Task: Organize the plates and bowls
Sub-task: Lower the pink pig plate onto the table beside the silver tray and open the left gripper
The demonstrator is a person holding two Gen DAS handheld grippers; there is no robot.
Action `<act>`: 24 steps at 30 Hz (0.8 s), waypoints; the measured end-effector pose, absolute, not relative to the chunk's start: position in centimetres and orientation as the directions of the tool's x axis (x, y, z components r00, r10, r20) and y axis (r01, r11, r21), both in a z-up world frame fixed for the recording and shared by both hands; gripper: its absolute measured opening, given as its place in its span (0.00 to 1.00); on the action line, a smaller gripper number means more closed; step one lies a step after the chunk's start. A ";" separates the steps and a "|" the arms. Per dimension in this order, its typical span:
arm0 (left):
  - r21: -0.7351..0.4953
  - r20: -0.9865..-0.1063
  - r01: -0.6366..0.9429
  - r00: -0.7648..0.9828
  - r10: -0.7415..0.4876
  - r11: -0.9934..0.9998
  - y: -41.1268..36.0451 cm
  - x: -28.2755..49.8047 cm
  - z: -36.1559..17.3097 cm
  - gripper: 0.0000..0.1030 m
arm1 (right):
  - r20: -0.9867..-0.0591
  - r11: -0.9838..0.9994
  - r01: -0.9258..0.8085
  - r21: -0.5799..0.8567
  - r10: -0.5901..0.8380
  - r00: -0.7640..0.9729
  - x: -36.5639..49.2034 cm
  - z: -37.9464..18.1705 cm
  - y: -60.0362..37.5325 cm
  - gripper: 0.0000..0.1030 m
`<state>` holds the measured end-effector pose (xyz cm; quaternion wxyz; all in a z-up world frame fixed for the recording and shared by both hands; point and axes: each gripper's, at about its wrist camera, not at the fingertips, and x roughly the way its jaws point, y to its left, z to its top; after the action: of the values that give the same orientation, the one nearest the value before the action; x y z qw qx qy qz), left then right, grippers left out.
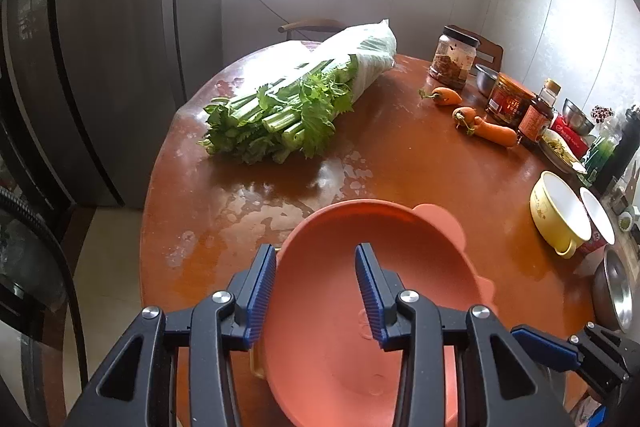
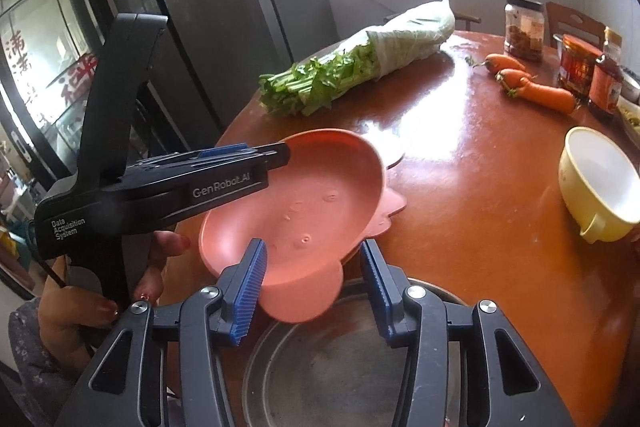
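Blue-padded fingers of the right gripper point(image 2: 312, 247) stand apart at the near edge of the table point(image 2: 480, 187), on either side of a flat tab on the pink bowl point(image 2: 312, 195) without pressing on it. Directly beneath that gripper lies a round metal plate point(image 2: 328, 367), which the bowl's near edge overlaps.

At the left, a person's hand point(image 2: 80, 307) holds the left gripper point(image 2: 282, 157), whose tips reach the bowl's far-left rim. From its own camera, the left gripper point(image 1: 316, 251) straddles that rim: one finger is outside the wall and the other inside the bowl point(image 1: 320, 327), with the jaws parted and a clear gap on the inner side.

The bowl sits tilted at the table's near-left edge, on top of a second pink dish point(image 1: 436, 215) whose ear-shaped tabs stick out to the right.

To the right rests a yellow bowl point(image 1: 560, 215) with a white inside. Farther back lie a wrapped bunch of celery point(image 1: 280, 115), carrots point(image 1: 492, 133) and a jar point(image 1: 454, 57).
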<state>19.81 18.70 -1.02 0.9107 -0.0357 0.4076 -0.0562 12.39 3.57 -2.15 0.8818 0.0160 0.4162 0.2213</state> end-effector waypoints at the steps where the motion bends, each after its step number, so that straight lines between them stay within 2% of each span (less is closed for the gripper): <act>1: -0.114 -0.738 0.074 0.661 -0.134 0.991 18.7 19.8 -1.0 0.40 | -0.726 0.901 -0.378 0.213 0.405 0.556 12.4 -2.1 3.5 0.49; 21: -0.102 -0.708 0.105 0.690 -0.147 0.989 17.7 17.0 1.1 0.41 | -0.717 0.922 -0.339 0.188 0.365 0.594 12.2 -1.6 1.8 0.49; 24: -0.114 -0.704 0.111 0.692 -0.159 0.987 17.4 16.3 1.6 0.50 | -0.712 0.924 -0.330 0.193 0.363 0.601 11.9 -1.3 1.2 0.49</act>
<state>16.26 17.38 1.60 0.9192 -0.0311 0.3856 -0.0734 11.90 1.16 -1.28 0.8944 0.0207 0.4026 0.1935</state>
